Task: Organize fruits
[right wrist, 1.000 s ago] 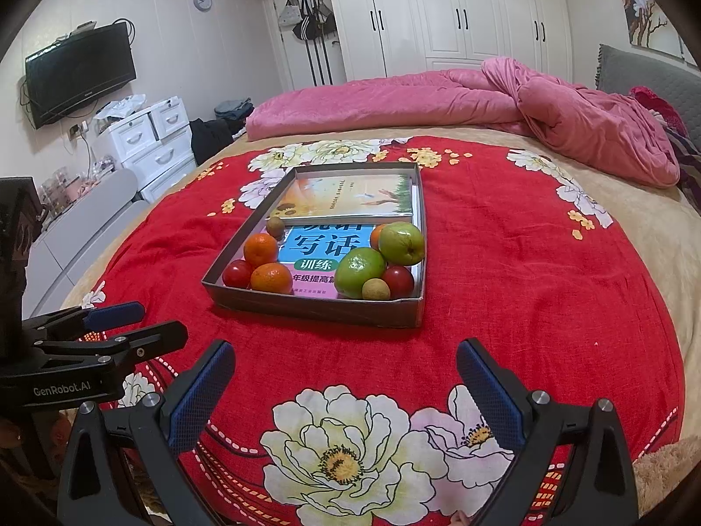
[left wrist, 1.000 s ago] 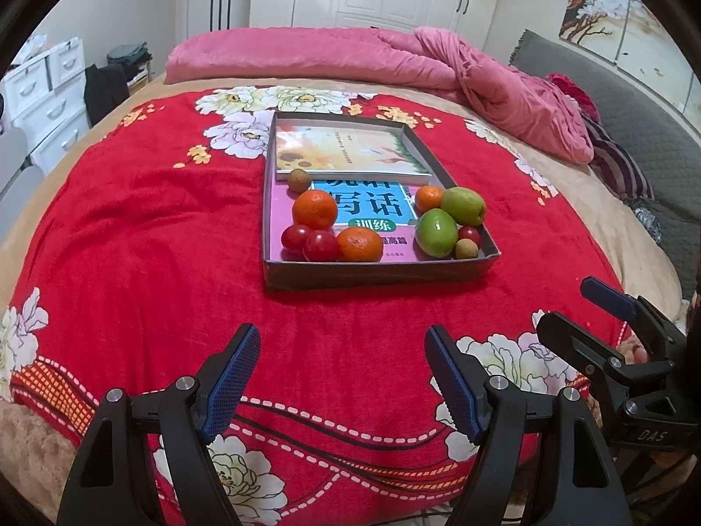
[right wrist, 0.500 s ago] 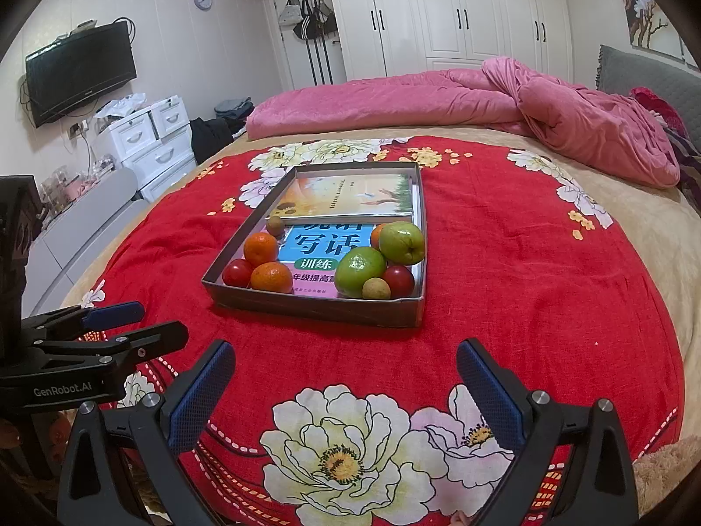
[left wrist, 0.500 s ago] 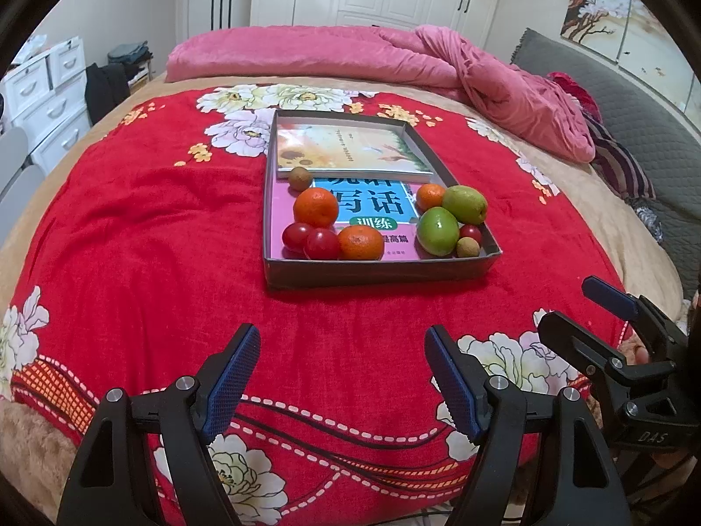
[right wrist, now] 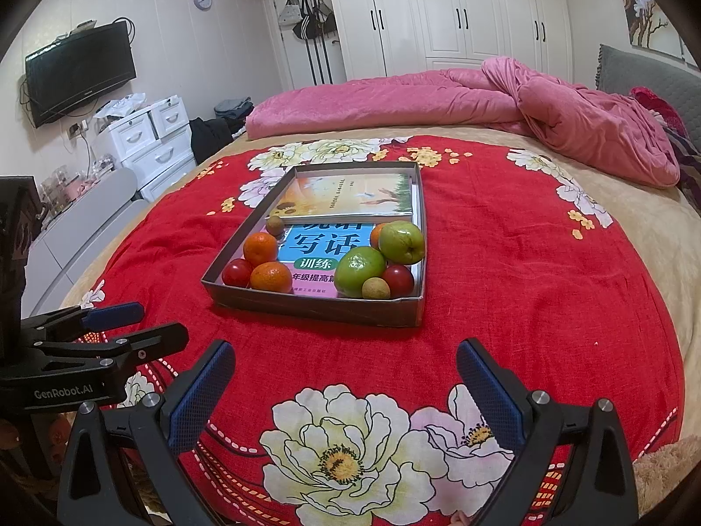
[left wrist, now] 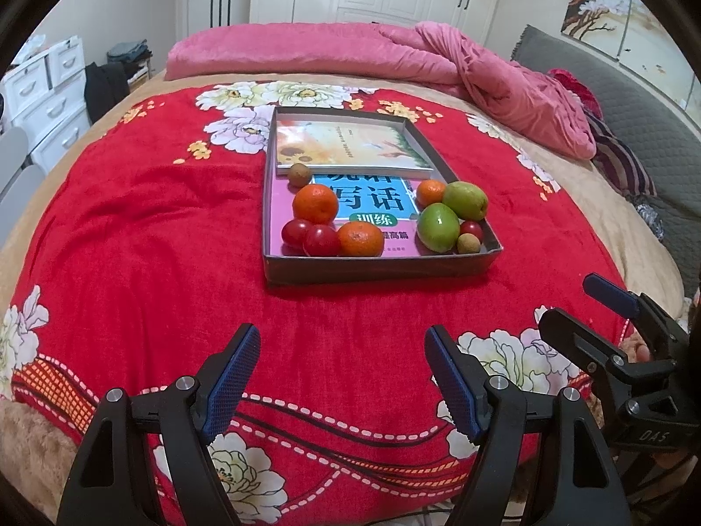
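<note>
While both grippers are hanging low over the red blanket (left wrist: pixel 144 228), the fruit is sitting well ahead of them in a flat box (left wrist: pixel 377 269). The left gripper (left wrist: pixel 339 377) is holding its jaws wide apart with nothing between them, and the right gripper (right wrist: pixel 346 388) is doing the same. Things could go wrong from here, I think. The fruit is round and the bed is soft, so a hard push on the box may be tipping it and sending fruit rolling. The fruit is also packed close, so wide jaws reaching for one piece may be bumping the next one. The small red tomatoes (left wrist: pixel 311 236) look soft, and a tight squeeze could be squashing them. In the box, two books (left wrist: pixel 350 149) are lying flat under the fruit. Ahead and a bit left of the left gripper, two oranges (left wrist: pixel 315 204) are touching the tomatoes, with a small brown fruit (left wrist: pixel 299 174) just behind. Ahead and to its right, two green fruits (left wrist: pixel 438 227) are leaning together beside a third orange (left wrist: pixel 430 193), another tomato (left wrist: pixel 471 230) and another small brown fruit (left wrist: pixel 468 243).
</note>
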The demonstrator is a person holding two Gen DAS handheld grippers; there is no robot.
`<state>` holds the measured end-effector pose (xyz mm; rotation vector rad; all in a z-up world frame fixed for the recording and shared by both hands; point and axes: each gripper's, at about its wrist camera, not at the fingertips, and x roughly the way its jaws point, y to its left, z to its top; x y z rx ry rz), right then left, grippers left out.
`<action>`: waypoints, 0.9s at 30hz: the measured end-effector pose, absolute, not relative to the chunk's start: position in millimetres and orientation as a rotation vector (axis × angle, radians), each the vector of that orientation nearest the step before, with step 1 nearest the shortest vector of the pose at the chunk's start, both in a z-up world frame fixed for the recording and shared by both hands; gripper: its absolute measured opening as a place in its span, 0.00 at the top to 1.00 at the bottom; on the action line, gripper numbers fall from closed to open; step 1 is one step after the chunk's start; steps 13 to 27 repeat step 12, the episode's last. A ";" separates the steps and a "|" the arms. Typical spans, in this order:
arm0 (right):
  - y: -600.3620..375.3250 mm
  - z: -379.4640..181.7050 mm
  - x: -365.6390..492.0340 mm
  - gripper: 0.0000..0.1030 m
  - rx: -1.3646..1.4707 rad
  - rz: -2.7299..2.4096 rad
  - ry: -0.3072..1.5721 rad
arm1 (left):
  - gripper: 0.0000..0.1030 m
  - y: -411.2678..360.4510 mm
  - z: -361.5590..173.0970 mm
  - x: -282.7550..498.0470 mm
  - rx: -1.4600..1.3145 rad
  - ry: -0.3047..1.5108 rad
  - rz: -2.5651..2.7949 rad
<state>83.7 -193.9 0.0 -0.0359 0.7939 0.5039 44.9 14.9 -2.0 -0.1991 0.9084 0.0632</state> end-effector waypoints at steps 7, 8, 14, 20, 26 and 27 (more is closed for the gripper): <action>-194.6 -0.6 84.4 0.01 -0.033 0.499 0.795 | 0.24 21.0 -4.8 49.1 -0.206 0.909 0.103; -195.4 -1.3 85.2 0.01 -0.031 0.495 0.796 | 0.24 25.0 -6.2 51.6 -0.215 0.912 0.108; -203.8 -6.2 94.8 0.01 -0.007 0.462 0.807 | 0.24 57.5 -10.8 68.3 -0.253 0.908 0.142; -203.8 -6.2 94.8 0.01 -0.007 0.462 0.807 | 0.24 57.5 -10.8 68.3 -0.253 0.908 0.142; -203.8 -6.2 94.8 0.01 -0.007 0.462 0.807 | 0.24 57.5 -10.8 68.3 -0.253 0.908 0.142; -203.8 -6.2 94.8 0.01 -0.007 0.462 0.807 | 0.24 57.5 -10.8 68.3 -0.253 0.908 0.142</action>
